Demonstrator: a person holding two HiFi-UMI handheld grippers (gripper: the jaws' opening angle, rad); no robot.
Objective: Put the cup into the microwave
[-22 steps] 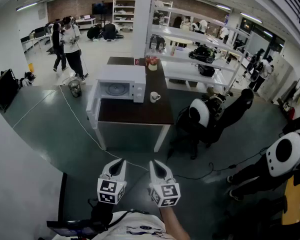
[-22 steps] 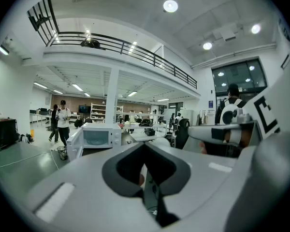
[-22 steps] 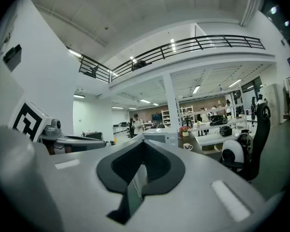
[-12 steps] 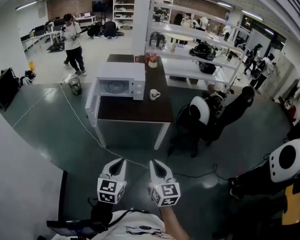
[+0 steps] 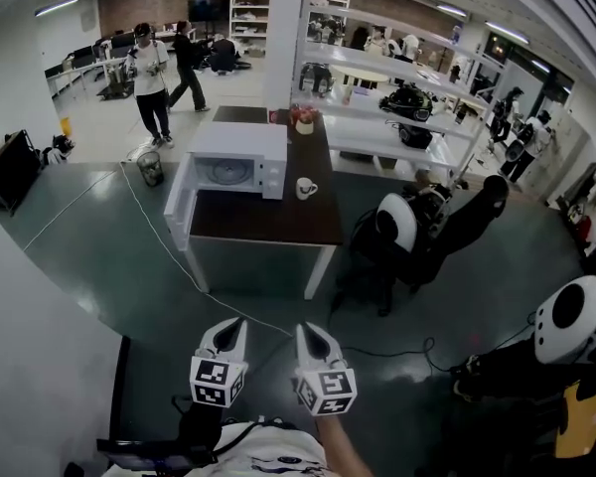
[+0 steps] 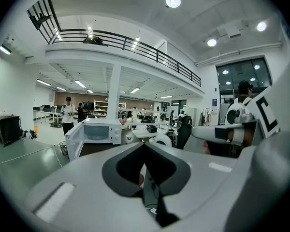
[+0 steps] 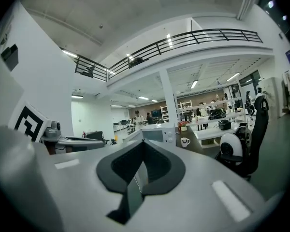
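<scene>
Cup stands upright on the dark table, just beside the microwave, on its right as I look at it, and the microwave's door hangs open on the far side from the cup. It is well apart from both my grippers, which I hold low, close to my body, side by side and pointing toward the table. My left gripper has its jaws pressed together on nothing, and my right gripper is likewise closed and empty
</scene>
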